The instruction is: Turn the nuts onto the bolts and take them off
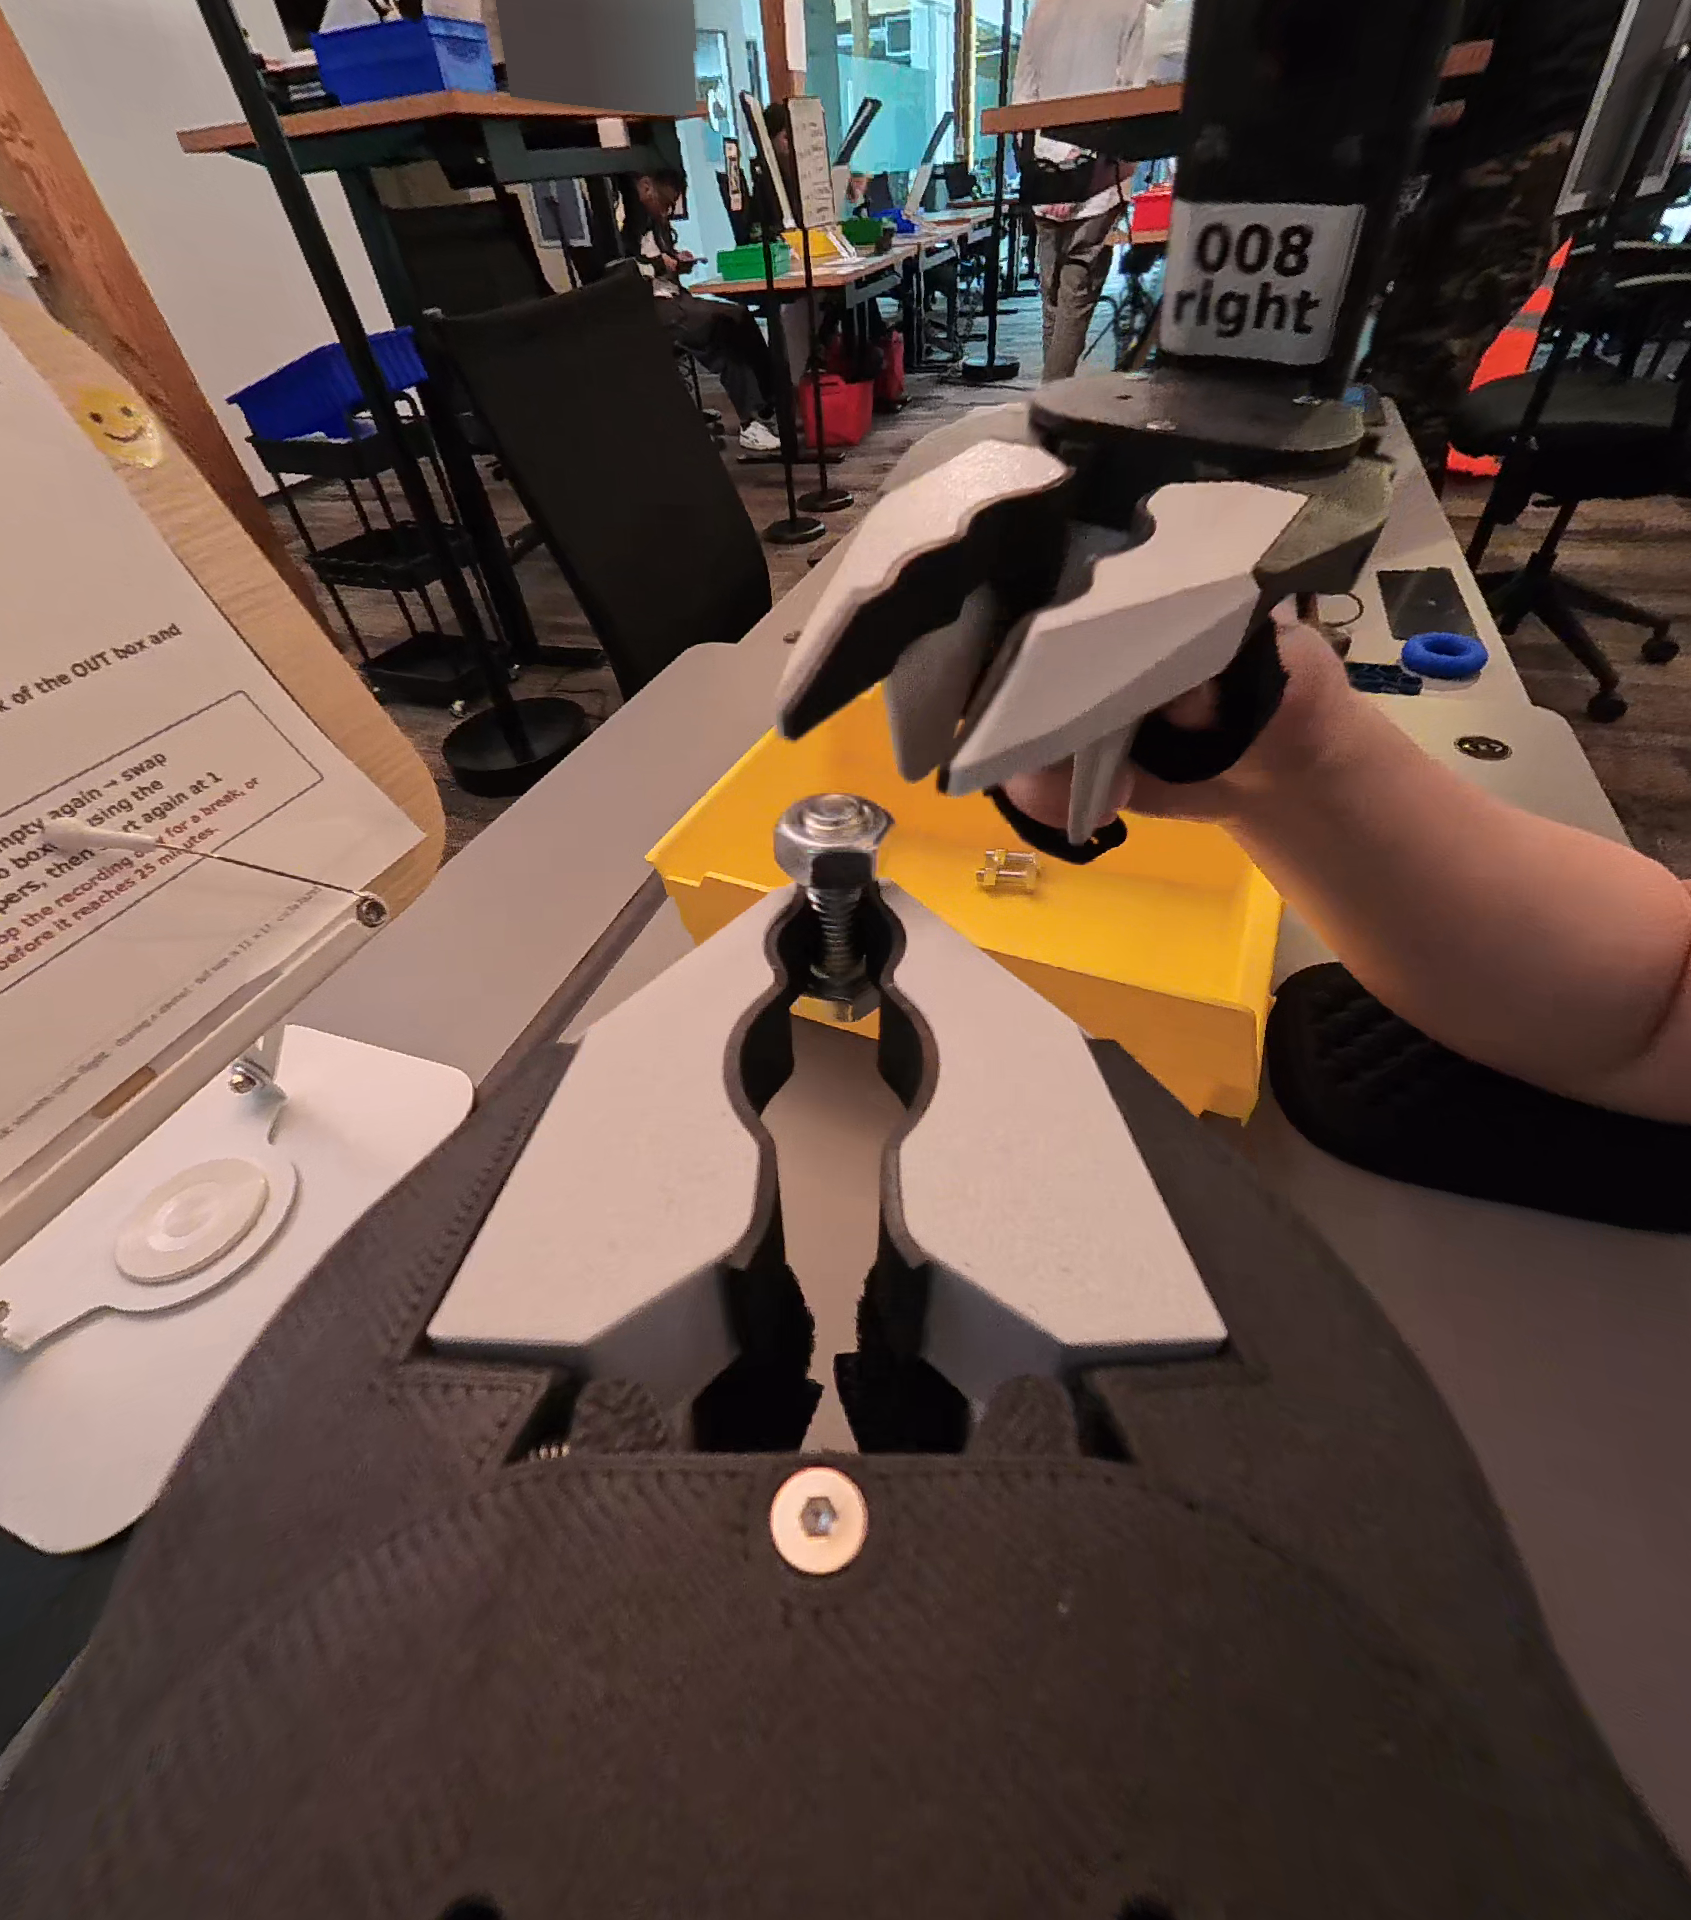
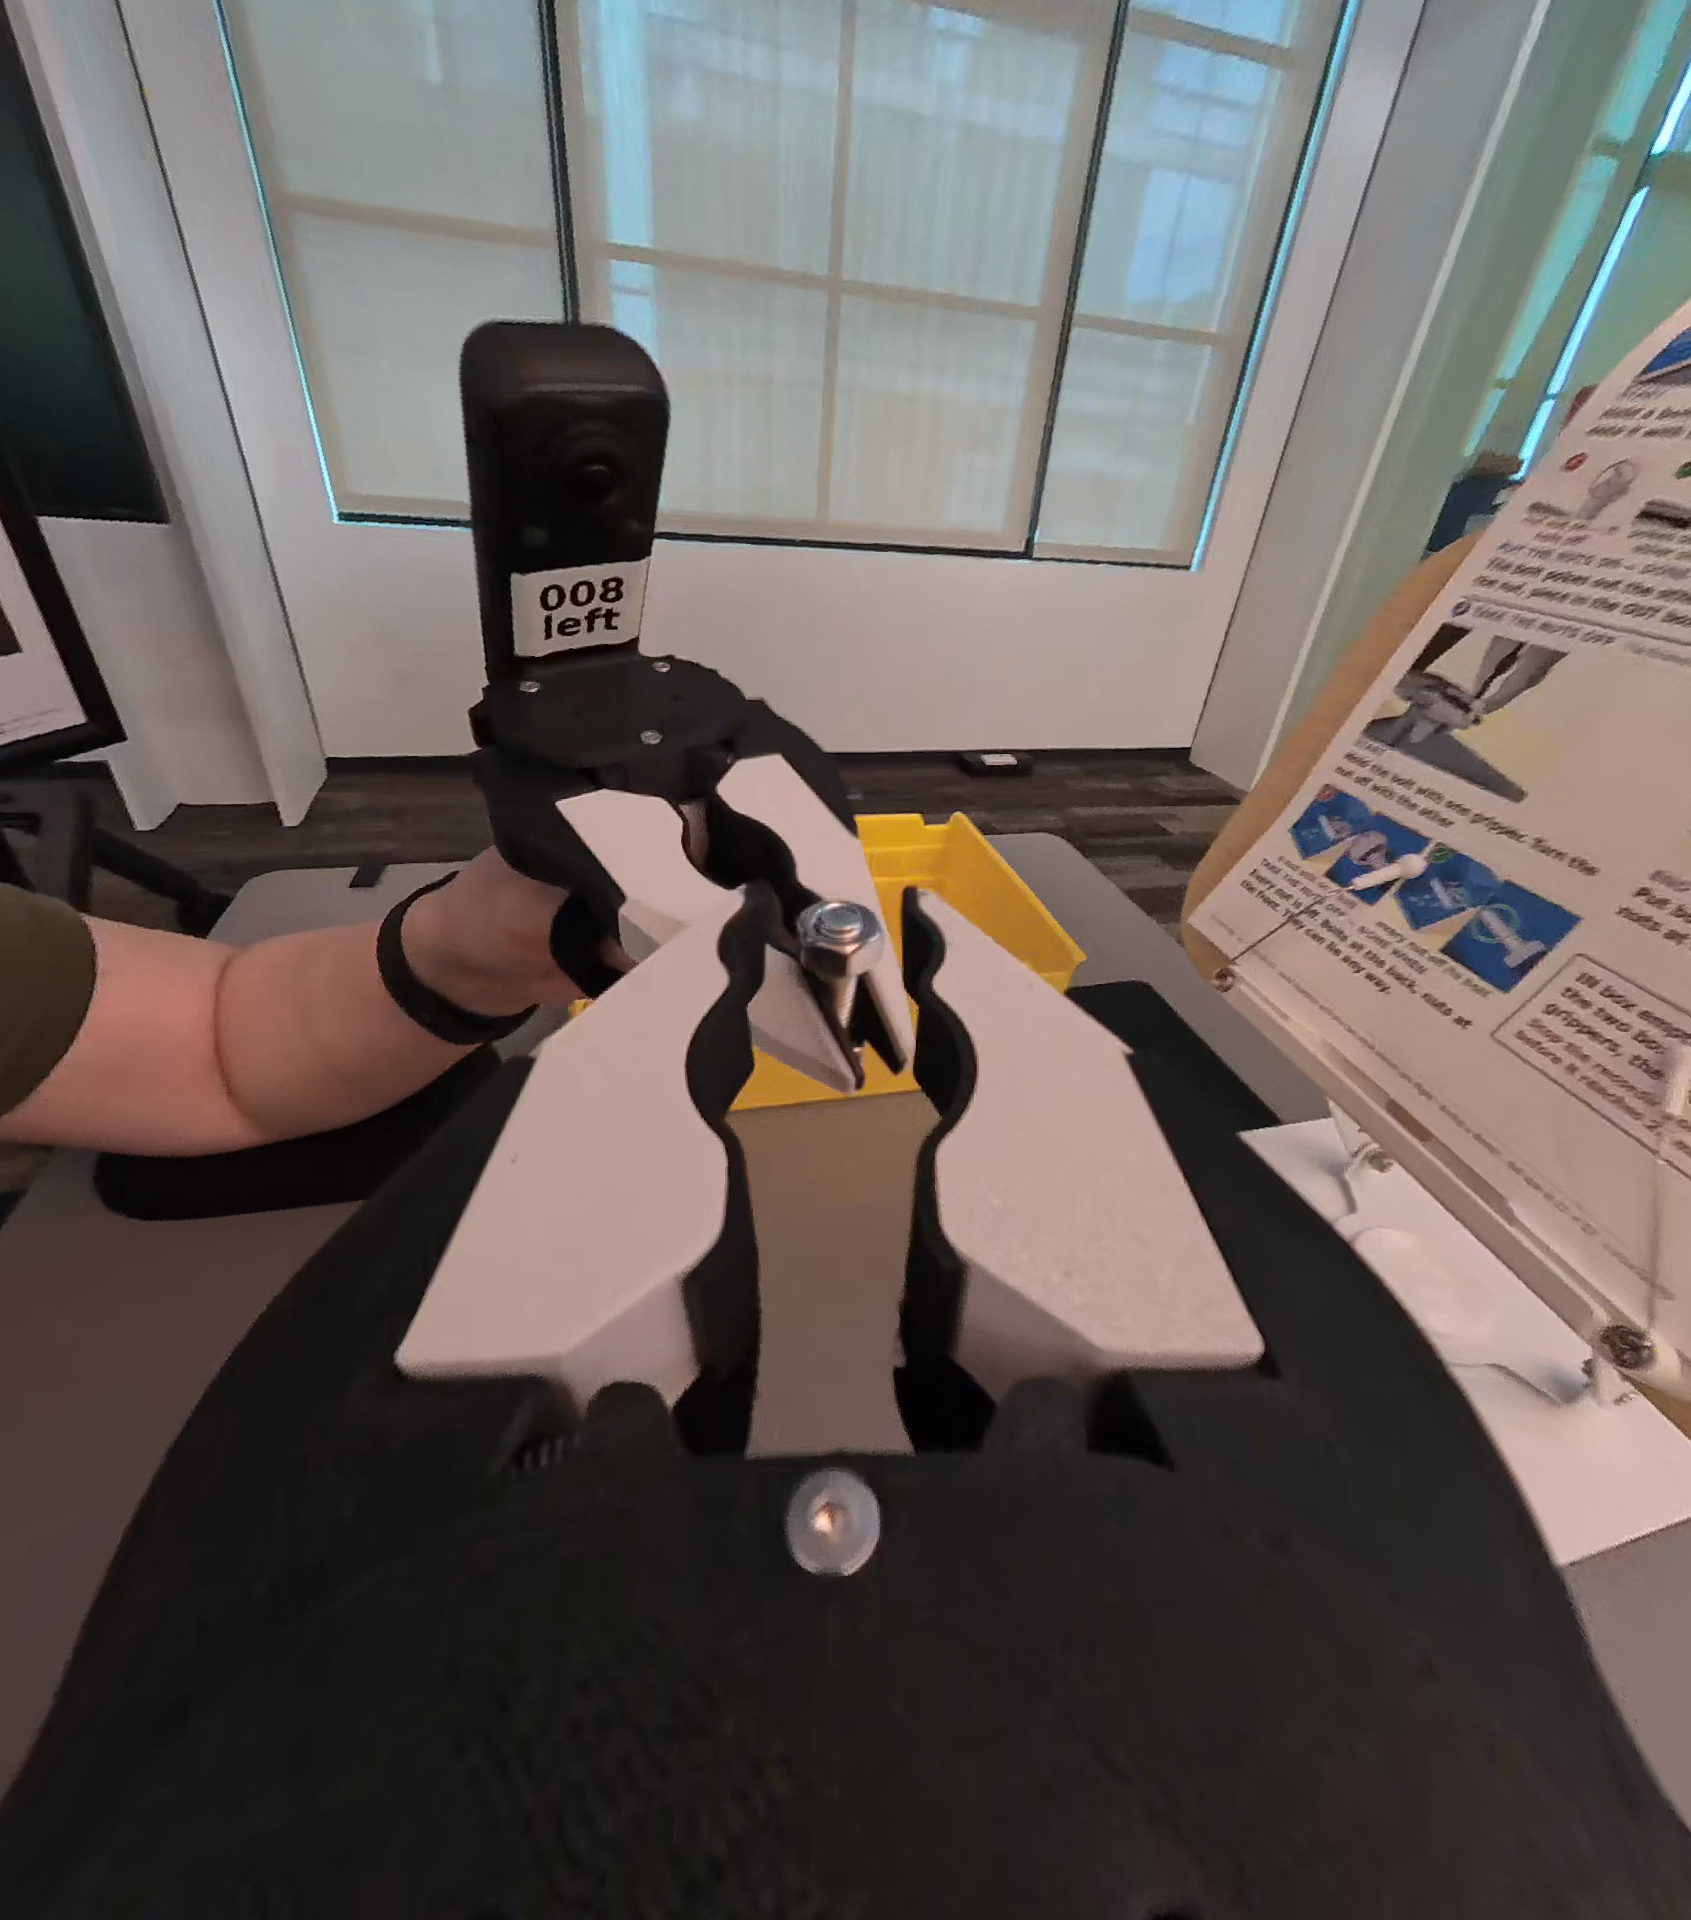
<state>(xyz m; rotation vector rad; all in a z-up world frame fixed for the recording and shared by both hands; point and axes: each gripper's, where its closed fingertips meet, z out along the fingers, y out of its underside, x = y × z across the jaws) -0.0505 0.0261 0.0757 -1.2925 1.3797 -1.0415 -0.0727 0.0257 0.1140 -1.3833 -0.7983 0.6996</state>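
Left wrist view: left gripper [image 1: 833, 914] is clenched on a bolt [image 1: 833, 935], gripping the threaded shank between its fingertips. Bolt stands upright, one hex nut [image 1: 833, 831] at the top above the fingertips, hex head at the lower end below them. Right gripper [image 1: 872, 748] hangs just above and to the right of the nut, jaws parted, nothing between them, not touching it. A yellow bin [image 1: 1132, 935] sits on the grey table [image 1: 1599, 1403] directly behind the bolt; a small brass-coloured part [image 1: 1007, 871] lies inside. Black wrist pad [image 1: 1506, 1122] is to the right, under the forearm.

Right wrist view: right gripper [image 2: 825, 966] is spread, bolt [image 2: 846, 977] and nut [image 2: 839, 935] between its tips but clear of both. Instruction board [image 2: 1547, 831] stands at right.
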